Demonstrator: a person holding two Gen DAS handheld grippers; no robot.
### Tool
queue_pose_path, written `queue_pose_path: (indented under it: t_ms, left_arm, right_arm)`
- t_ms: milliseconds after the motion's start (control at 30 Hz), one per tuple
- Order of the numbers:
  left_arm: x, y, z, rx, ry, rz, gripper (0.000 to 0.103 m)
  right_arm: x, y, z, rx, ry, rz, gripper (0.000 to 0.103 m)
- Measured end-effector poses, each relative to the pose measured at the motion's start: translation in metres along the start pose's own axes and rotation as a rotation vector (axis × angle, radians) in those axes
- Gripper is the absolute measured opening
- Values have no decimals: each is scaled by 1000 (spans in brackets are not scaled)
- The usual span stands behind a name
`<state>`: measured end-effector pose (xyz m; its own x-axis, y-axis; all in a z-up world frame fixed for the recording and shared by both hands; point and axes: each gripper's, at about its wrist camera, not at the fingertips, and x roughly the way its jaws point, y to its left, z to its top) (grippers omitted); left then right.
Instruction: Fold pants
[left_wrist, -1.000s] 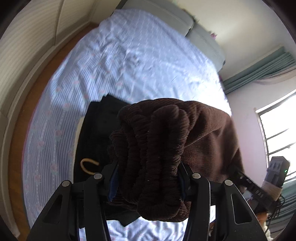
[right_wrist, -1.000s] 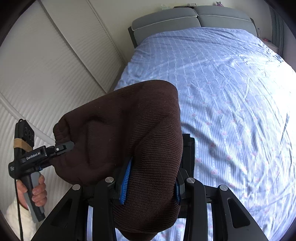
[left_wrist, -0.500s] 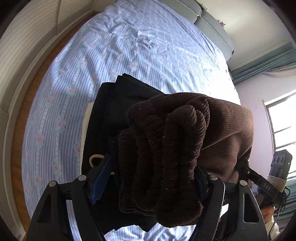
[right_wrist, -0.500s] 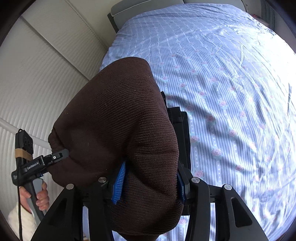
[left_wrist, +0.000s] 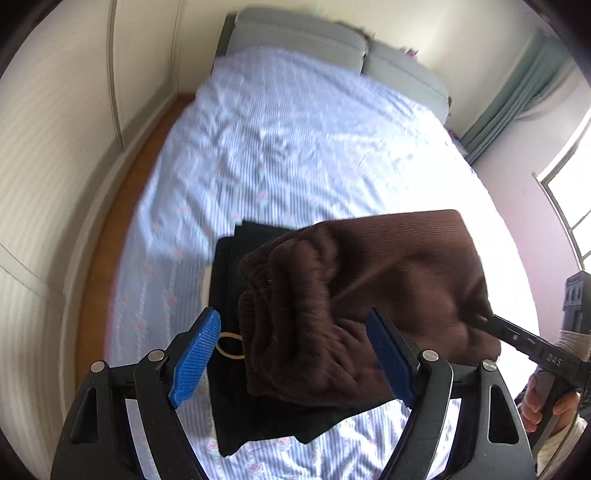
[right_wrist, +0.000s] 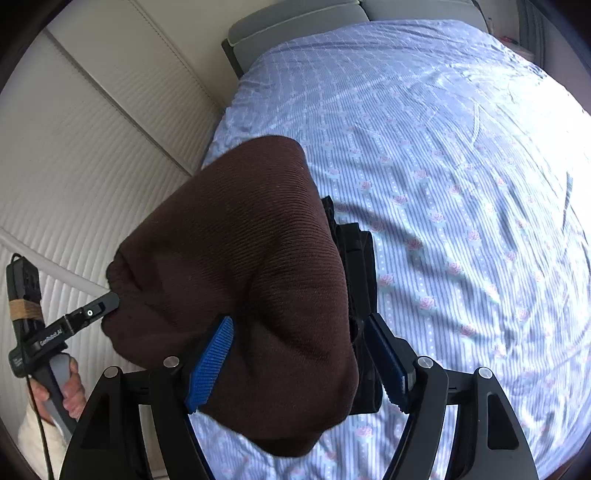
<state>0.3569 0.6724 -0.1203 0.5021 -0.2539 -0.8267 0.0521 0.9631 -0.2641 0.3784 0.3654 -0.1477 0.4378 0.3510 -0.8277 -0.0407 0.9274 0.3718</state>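
- Fingers (left_wrist: 195, 358) of the left gripper (left_wrist: 293, 317) are spread wide, released. The left blue pad stands clear of the pants (left_wrist: 369, 295), and the cloth lies against the right pad.
- Pants are brown ribbed knit, bunched between the 2 grippers. The gathered waistband sits between the left gripper's fingers, and the rest stretches right to the tip of the right gripper (left_wrist: 517, 339).
- In the right wrist view the pants fill the gap of the right gripper (right_wrist: 301, 321). Its left pad touches the cloth. Whether the right pad presses it, so whether this gripper is clenched, I cannot tell.
- Under the pants lies a black garment (left_wrist: 229, 280) with a tan loop (left_wrist: 229, 345) on it.
- "GenRobot.AI" is printed on the left gripper's side in the right wrist view. The white letters on the right gripper are too unclear to read.
- White ribbed doors (right_wrist: 92, 166) stand on the left beside a strip of wood floor (left_wrist: 110, 229).
- Everything rests over a bed (left_wrist: 295, 147) with a pale blue striped sheet printed with pink roses and a grey headboard (left_wrist: 314, 40).
- At the right are a green curtain (left_wrist: 517, 92) and a bright window (left_wrist: 576, 206).
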Motion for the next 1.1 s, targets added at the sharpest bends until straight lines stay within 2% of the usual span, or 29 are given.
queue_pose_path:
  t_ms: [100,233,333,433,500,733,900,1100]
  left_arm:
    - [-35,-22,-9,50,-65,56,83]
    - [-80,-73,-29,144,-157,131,91]
    - [-106,-121,-51,235,-213,176,98]
    - [-129,-171,-71,291,-253,199,101]
    - [-141,-203,-86,312,-278,180,103]
    - [-163,-316,-124,260,-320,71,103]
    - [-165,-398,-159,213,-331,81,103]
    - [-162,-478,-204,184,-327,87,103]
  right_arm:
    - [-34,12,-13,-65,-73,10,75]
    - [-91,21,-37,-166,-184,-20,88]
    - [-135,17,-53,-178,-258,-60,96]
    - [-177,3,-70,-177,-312,-88,96]
    - [-205,-8,-78,-166,-339,-107,97]
    - [-291,-72,-110,-157,-403,-167,98]
    - [-345,-131,-130,-201,-414,-215,98]
    - [-403,-209,-145,-214,-402,-201,98]
